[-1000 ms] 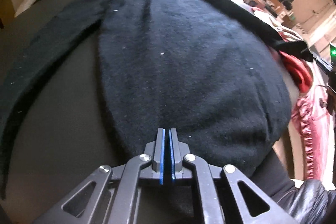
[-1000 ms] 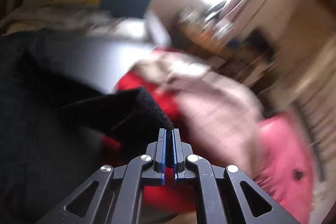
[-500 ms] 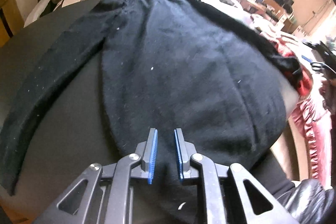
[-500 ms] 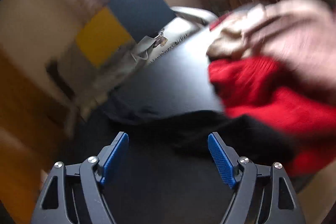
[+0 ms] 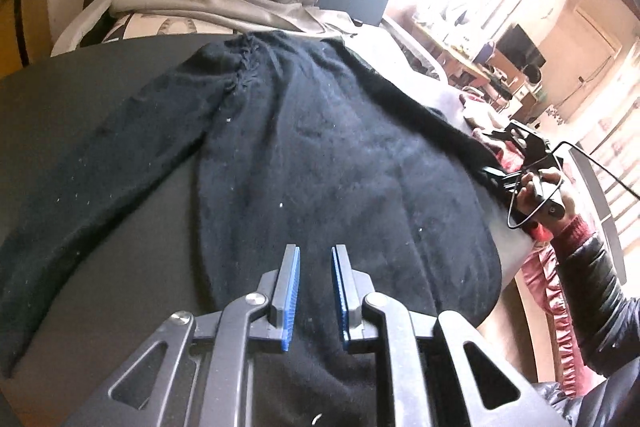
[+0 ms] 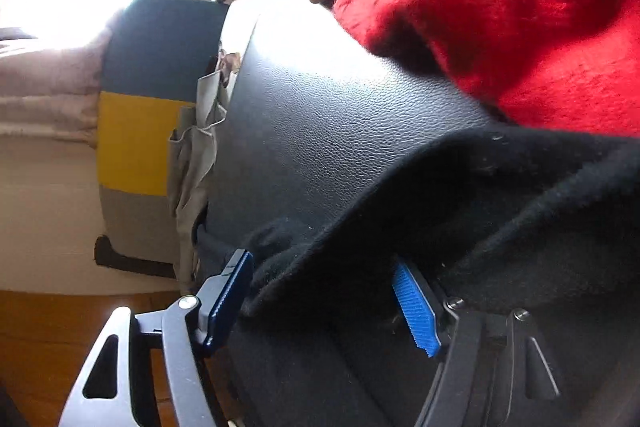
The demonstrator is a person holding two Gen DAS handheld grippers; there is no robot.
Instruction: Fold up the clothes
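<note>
Counter (image 5: 92, 75): dark, leather-textured; carries all garments.
Black sweater (image 5: 320, 167): spread flat ahead of the left gripper, one sleeve trailing left, the other reaching the right gripper.
Red sweater (image 6: 500, 7): beyond the right gripper, unfolded.
Left gripper (image 5: 314, 293): jaws slightly parted over the hem, holding nothing.
Right gripper (image 6: 324, 301): jaws wide, sleeve cloth between, not clamped.
Step (judged): sleeve fold; next calls for closing on the sleeve.

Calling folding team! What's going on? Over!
Left gripper open over black sweater. Right gripper open around its sleeve. Red sweater lies beside it.
</note>
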